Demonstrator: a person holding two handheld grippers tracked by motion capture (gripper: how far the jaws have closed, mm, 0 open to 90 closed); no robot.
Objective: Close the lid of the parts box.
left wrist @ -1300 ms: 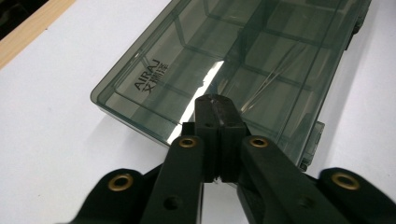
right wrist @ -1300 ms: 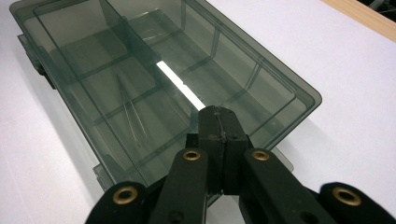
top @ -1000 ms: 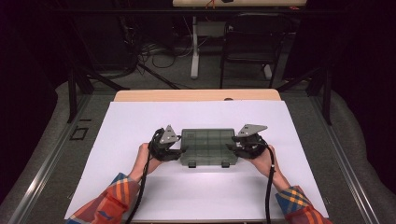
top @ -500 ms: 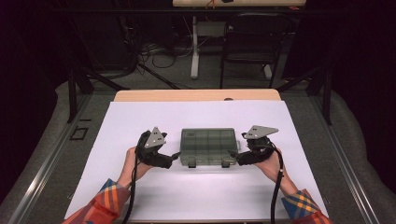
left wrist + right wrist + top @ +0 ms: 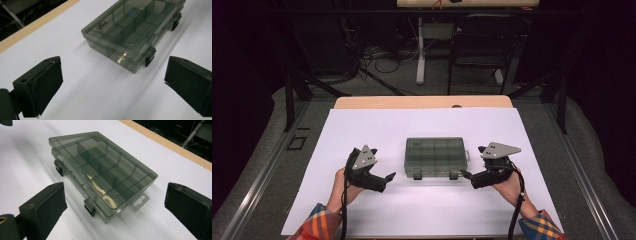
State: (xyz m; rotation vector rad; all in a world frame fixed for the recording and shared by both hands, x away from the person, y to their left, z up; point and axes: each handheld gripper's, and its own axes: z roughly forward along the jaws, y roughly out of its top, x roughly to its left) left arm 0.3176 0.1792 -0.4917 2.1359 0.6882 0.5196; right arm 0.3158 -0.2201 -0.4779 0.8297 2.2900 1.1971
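Note:
A smoky see-through compartment box (image 5: 435,157) lies flat and closed on the white table top (image 5: 422,125), its two black latches (image 5: 416,176) facing me. My left gripper (image 5: 388,181) sits a short way left of the box's near corner and points at it. Its jaws have just been opening and stand open with nothing between the pads (image 5: 47,82). My right gripper (image 5: 467,179) mirrors it at the box's near right corner, also just opened wide and empty. In the right gripper view the box (image 5: 102,173) lies beyond the pads (image 5: 50,205), untouched. The dividers show through the lid (image 5: 135,23).
A wooden table edge (image 5: 422,102) runs along the far side of the white sheet. Behind it are a chair (image 5: 484,50), a table leg (image 5: 420,55) and cables on a dark floor. Plaid sleeves (image 5: 319,222) enter from the bottom.
Both grippers have drawn back from the box's sides, outward and toward me, and their jaws have opened wide. The box has stayed where it was.

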